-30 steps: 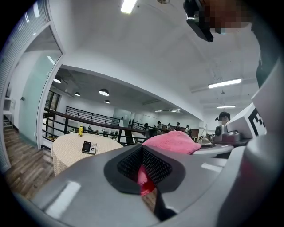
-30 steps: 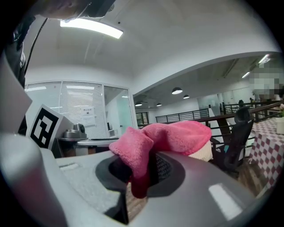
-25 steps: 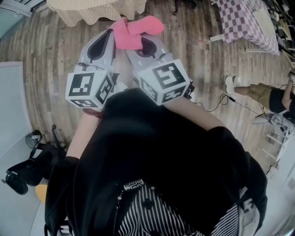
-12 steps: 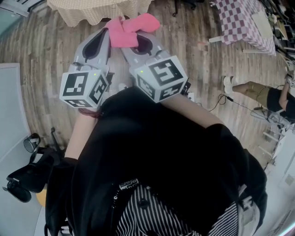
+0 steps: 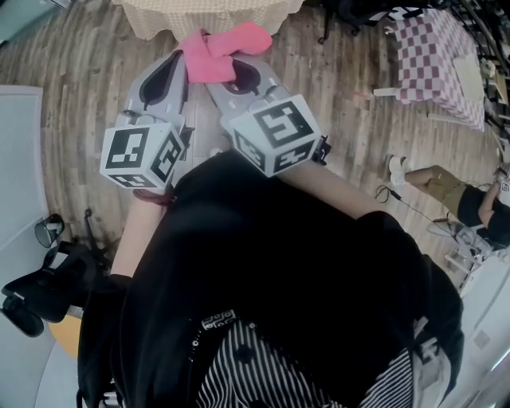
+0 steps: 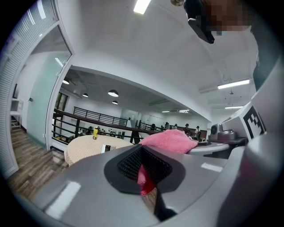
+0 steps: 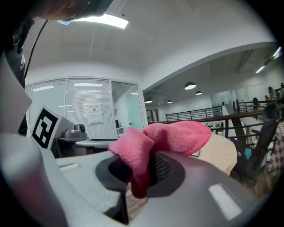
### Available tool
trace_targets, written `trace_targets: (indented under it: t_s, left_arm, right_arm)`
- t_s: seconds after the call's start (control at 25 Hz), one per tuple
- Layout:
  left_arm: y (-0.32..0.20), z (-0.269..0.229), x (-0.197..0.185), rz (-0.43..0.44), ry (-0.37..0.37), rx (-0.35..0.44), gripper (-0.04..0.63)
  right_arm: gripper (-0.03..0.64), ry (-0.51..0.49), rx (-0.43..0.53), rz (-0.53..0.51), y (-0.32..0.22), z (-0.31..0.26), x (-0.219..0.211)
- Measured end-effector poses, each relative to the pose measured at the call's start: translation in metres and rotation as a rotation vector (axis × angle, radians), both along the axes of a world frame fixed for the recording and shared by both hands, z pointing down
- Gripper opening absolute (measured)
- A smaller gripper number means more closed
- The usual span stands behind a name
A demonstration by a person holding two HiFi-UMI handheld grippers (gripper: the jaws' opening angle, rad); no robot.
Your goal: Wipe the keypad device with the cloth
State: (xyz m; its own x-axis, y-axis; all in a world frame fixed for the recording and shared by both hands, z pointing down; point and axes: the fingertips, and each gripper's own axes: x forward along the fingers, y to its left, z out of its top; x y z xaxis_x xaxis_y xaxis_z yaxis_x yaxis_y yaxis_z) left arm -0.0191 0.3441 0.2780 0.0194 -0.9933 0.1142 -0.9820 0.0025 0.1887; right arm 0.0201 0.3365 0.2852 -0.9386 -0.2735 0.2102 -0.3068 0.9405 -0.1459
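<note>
Where left gripper (image 5: pixel 177 68) and right gripper (image 5: pixel 239 76) pinch, cloth (image 5: pixel 223 49) hides fingers.

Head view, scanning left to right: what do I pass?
Left gripper → right gripper, both shut on the pink cloth → checkered table → person's leg near the right edge.

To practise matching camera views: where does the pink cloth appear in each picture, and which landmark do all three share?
Head view: pink cloth top centre, just below the table's edge.
Left gripper view: pink cloth centre right, one fold between the jaws.
Right gripper view: pink cloth centre, draped over the jaws.
Shared landmark: the beige round table.
</note>
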Motion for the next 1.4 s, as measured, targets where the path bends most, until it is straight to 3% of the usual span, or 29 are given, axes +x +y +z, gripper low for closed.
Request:
trace_targets:
  t_s: [0.28, 0.52, 0.84, 1.16, 1.4]
  left_arm:
    - [-0.070, 0.011, -0.043, -0.013, 0.014, -0.008, -0.002]
    - [-0.165, 0.009, -0.069, -0.018, 0.012, -0.015, -0.002]
    - [-0.270, -0.028, -0.101, -0.066, -0.022, -0.017, -0.002]
    - [-0.327, -0.021, -0.108, -0.088, -0.027, -0.061, -0.002]
    - [-0.359, -0.021, -0.104, -0.040, -0.039, -0.089, -0.002]
  right_arm:
    - [0.067, 0.002, -0.016, -0.009, -0.072, 0.010, -0.044]
    - [0.067, 0.002, -0.001, -0.009, -0.167, 0.009, -0.070]
    - [0.067, -0.064, 0.000, -0.096, -0.270, -0.027, -0.102]
    - [0.067, -0.079, -0.059, -0.162, -0.328, -0.019, -0.110]
    - [0.067, -0.100, -0.097, -0.127, -0.357, -0.017, -0.107]
